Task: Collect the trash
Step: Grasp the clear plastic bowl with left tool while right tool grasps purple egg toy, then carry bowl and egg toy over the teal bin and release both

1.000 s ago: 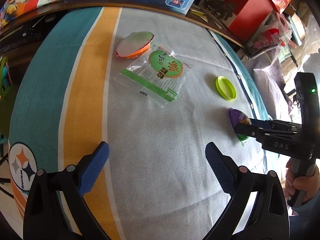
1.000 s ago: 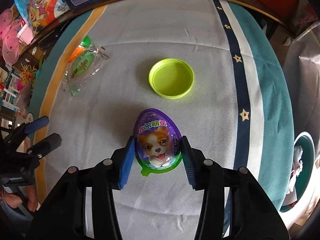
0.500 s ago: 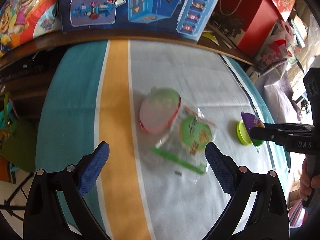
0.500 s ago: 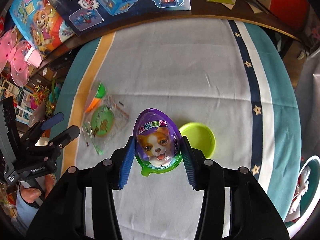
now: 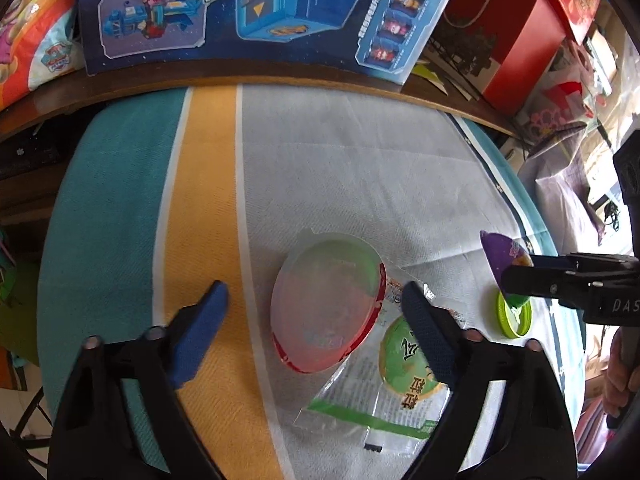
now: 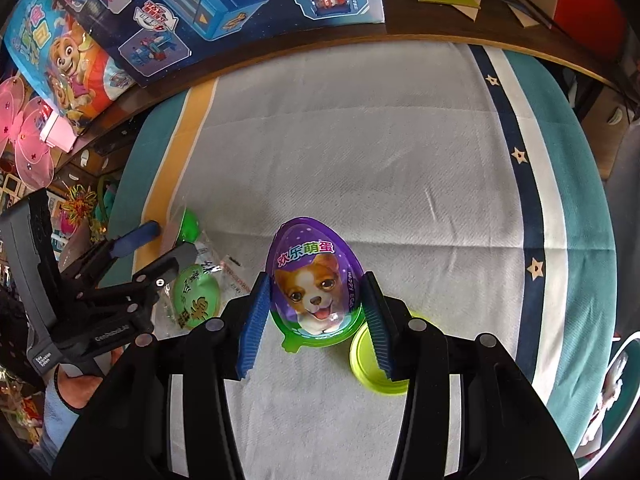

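One piece of trash has been picked up so far: the egg pack [image 6: 316,280], purple with a puppy print, is clamped by its sides between the pads of the right hand-held gripper [image 6: 314,312] and is carried above the tabletop [image 5: 360,168].

The left hand-held gripper [image 5: 316,312] is closing, with the egg shell [image 5: 326,304], a translucent half with a red rim, between its pads but not yet touched; a gap is seen on each side. The shell lies on the striped cloth, overlapping the wrapper [image 5: 384,384], a clear bag with a green disc print.

Three items are judged to be left: the shell, the wrapper beneath its edge, and the lid [image 6: 374,364], lime green, lying on the cloth just under the right hand-held gripper. No bin can be identified with certainty in either view, so nothing is seen as disposed of yet.
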`<action>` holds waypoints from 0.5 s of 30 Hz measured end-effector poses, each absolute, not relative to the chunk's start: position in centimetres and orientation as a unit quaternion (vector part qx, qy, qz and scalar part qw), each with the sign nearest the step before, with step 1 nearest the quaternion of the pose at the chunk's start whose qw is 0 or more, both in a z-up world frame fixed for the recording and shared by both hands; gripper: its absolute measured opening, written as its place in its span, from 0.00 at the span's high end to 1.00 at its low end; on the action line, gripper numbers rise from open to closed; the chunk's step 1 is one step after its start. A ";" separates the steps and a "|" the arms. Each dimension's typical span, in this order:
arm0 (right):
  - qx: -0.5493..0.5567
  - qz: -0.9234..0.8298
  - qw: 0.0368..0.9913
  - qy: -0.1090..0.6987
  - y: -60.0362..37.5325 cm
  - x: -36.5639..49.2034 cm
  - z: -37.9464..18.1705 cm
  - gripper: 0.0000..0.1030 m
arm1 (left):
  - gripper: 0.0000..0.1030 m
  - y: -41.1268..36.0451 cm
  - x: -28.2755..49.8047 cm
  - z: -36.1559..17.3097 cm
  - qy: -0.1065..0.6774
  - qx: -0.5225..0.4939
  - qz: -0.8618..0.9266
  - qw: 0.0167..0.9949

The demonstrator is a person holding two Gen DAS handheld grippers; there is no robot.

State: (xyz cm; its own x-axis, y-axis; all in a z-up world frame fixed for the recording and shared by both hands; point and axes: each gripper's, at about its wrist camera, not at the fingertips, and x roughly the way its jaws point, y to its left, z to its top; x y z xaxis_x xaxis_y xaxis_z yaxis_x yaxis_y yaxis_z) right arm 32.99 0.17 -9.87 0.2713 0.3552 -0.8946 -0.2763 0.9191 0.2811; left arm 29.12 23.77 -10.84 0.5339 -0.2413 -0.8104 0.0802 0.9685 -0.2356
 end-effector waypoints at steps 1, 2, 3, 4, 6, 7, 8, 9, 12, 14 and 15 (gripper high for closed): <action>0.035 0.198 0.796 0.571 0.1 33.1 -9.9 0.57 | 0.31 23.7 29.3 -11.0 0.474 -0.086 -0.092 0.871; 0.036 0.198 0.796 0.571 0.1 33.2 -10.0 0.57 | 0.37 23.5 29.2 -11.0 0.470 -0.081 -0.088 0.875; 0.036 0.198 0.795 0.572 0.1 33.2 -10.1 0.57 | 0.46 23.4 29.2 -11.0 0.471 -0.081 -0.092 0.874; 0.036 0.198 0.795 0.572 0.1 33.1 -10.2 0.57 | 0.46 23.3 29.1 -10.9 0.468 -0.082 -0.091 0.875; 0.037 0.198 0.795 0.572 -0.1 32.9 -10.2 0.57 | 0.46 23.1 28.8 -10.7 0.462 -0.079 -0.088 0.879; 0.039 0.198 0.795 0.572 -0.2 32.8 -10.1 0.57 | 0.46 23.0 28.5 -10.5 0.459 -0.076 -0.086 0.881; 0.040 0.198 0.795 0.572 -0.4 32.7 -10.1 0.57 | 0.46 22.9 28.3 -10.3 0.456 -0.075 -0.084 0.883; 0.042 0.198 0.795 0.572 -0.5 32.6 -10.0 0.57 | 0.46 22.8 28.0 -10.0 0.454 -0.076 -0.083 0.884; 0.045 0.201 0.796 0.569 -1.1 32.0 -9.5 0.57 | 0.46 22.8 26.9 -8.7 0.445 -0.081 -0.078 0.888; 0.048 0.203 0.798 0.565 -1.7 31.4 -9.0 0.57 | 0.46 22.7 26.1 -7.7 0.442 -0.081 -0.073 0.890; 0.050 0.204 0.800 0.563 -2.1 31.0 -8.8 0.57 | 0.46 22.6 25.5 -7.1 0.438 -0.081 -0.073 0.892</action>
